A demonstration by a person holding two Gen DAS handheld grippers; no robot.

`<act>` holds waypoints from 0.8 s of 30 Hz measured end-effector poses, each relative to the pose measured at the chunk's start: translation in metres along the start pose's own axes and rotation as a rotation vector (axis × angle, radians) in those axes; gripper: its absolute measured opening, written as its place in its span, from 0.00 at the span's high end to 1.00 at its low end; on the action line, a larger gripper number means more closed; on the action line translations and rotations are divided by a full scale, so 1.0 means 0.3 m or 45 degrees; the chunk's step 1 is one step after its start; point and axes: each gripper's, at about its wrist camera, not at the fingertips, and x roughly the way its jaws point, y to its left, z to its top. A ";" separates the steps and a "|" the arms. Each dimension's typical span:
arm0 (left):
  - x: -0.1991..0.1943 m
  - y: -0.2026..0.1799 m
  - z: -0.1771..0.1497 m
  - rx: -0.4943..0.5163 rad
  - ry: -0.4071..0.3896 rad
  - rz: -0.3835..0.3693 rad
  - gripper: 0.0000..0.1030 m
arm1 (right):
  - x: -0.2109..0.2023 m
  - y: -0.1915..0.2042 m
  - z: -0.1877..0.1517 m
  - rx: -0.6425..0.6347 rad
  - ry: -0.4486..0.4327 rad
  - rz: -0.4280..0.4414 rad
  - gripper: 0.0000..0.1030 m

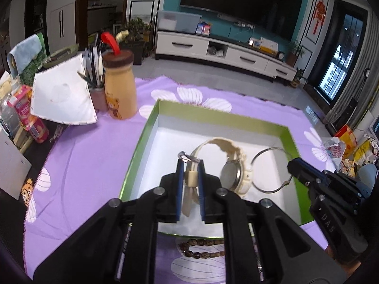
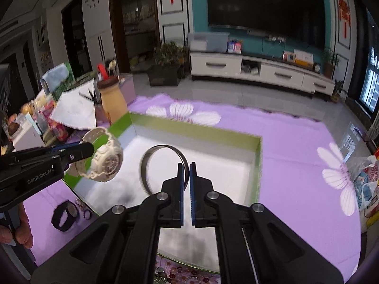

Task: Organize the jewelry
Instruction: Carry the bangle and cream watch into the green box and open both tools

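Currently, the left gripper [image 1: 191, 165] has its jaws closed on the strap of a cream wristwatch [image 1: 231, 165], the blue pads pressing the band and its loop keeper from both sides, with the metal buckle showing just past the tips. The watch hangs clear above the white floor of a green-walled box [image 1: 151, 123]; its round case dangles to the right of the jaws. The strap looks like moulded resin, ribbed and perforated, and the case has a knobbly bezel.

The right gripper [image 2: 186, 165] has its jaws nearly shut on the rim of a thin silver bangle [image 2: 163, 169], a plain smooth metal hoop standing upright over the box interior, gripped at its right-hand edge.

The box is rectangular card, matte white inside, and rests on a purple cloth with white flower prints [image 1: 94, 146] spread over the counter. On the cloth just outside the near wall lies a string of brown beads [image 1: 201, 248], oval and mottled. A black watch [image 2: 65, 215] lies on the cloth, left of the box.
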 end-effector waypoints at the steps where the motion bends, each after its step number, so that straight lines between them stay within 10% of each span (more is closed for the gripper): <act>1: 0.019 0.002 -0.006 0.001 0.020 -0.002 0.83 | 0.014 0.000 -0.008 0.006 0.018 0.001 0.95; 4: 0.036 0.012 -0.013 -0.005 0.029 0.001 0.75 | 0.030 -0.018 -0.033 0.042 0.042 0.006 0.81; 8: 0.000 0.042 -0.013 -0.024 -0.012 -0.009 0.36 | -0.013 -0.052 -0.053 0.081 0.024 0.014 0.79; 24: -0.268 0.352 -0.281 -0.298 -0.029 0.096 0.23 | -0.249 -0.044 -0.323 0.113 0.067 0.157 0.72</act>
